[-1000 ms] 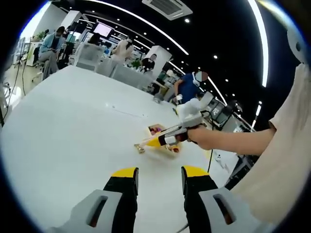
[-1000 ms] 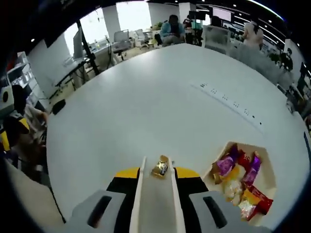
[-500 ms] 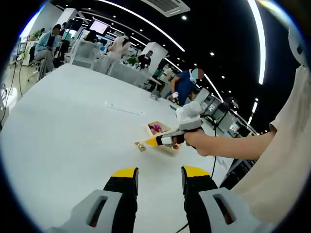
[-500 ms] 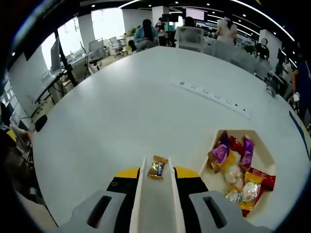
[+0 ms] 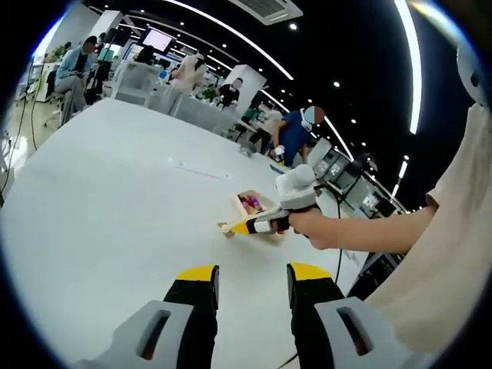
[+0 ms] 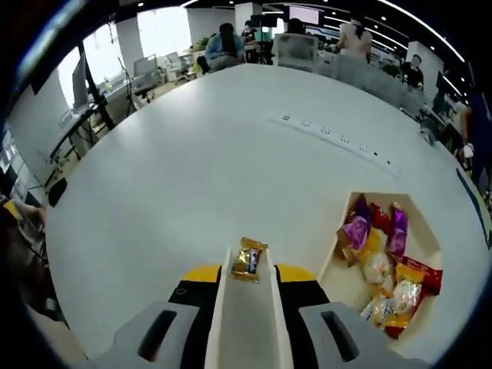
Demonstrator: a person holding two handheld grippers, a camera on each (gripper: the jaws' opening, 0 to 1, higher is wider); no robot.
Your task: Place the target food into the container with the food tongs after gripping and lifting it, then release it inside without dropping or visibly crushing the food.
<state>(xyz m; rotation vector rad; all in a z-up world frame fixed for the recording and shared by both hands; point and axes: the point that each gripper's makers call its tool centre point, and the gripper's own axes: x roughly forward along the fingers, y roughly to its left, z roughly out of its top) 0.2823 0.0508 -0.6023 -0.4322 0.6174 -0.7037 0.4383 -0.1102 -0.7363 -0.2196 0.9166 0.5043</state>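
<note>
Right tool (image 6: 247, 286) clamps white plastic food tongs (image 6: 246, 315) holding a gold-wrapped candy (image 6: 247, 259).
Candy hangs above the white bench (image 6: 200, 169), beside the beige snack-filled container (image 6: 419, 247). Left tool (image 5: 251, 278) stands apart, holding nothing.

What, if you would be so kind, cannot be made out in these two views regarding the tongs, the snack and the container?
- Right gripper view: the food tongs hide the right gripper's jaws where they clamp the tongs.
- Right gripper view: the print on the wrapped snack is too small to read.
- Left gripper view: the container is small, and a hand partly blocks it.
- Left gripper view: the left gripper stands open over the table.
</note>
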